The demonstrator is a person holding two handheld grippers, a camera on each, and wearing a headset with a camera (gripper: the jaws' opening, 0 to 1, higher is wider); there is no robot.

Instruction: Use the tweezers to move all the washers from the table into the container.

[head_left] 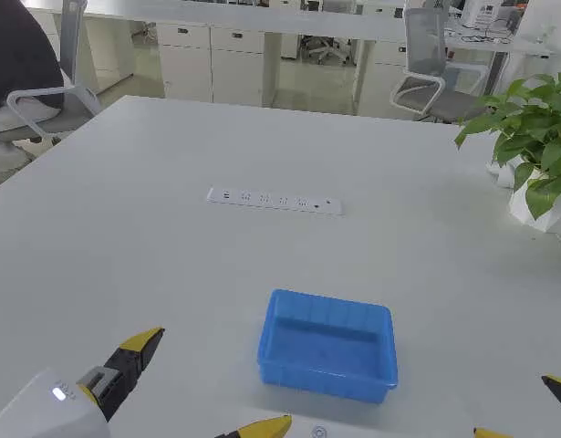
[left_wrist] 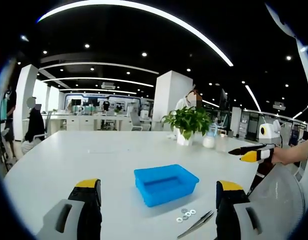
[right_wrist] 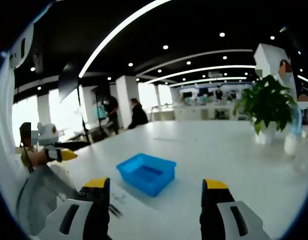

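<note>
Since neither gripper has hold of anything, the step in hand looks to be picking up the tweezers (left_wrist: 196, 223). They lie on the bench (head_left: 171, 255) just beside the washers (left_wrist: 185, 215), on the near side of the blue container (head_left: 327, 345). The left gripper (head_left: 202, 383) has its fingers (left_wrist: 87, 192) spread wide and empty. The right gripper (head_left: 526, 411) is likewise wide open, with nothing between its fingers (right_wrist: 214, 192).

To do this well, I would bring one gripper in low along the tweezers' length and close on the shaft towards the back, so the tips stay free. The lift should go straight up, because the washers sit close enough to be scattered. A thin tool like this probably needs a square, firm pinch or it may twist.

The left gripper view is the one to steer by: it sets the tweezers and a small cluster of washers together in front of the container. The head view adds a look down into the container, where I can make out no washer, and it shows a power strip (head_left: 274, 201) and a plant (head_left: 535, 137) further off. In the right gripper view a dark blur by one finger is probably the tweezers, but the washers there are too small to tell.
</note>
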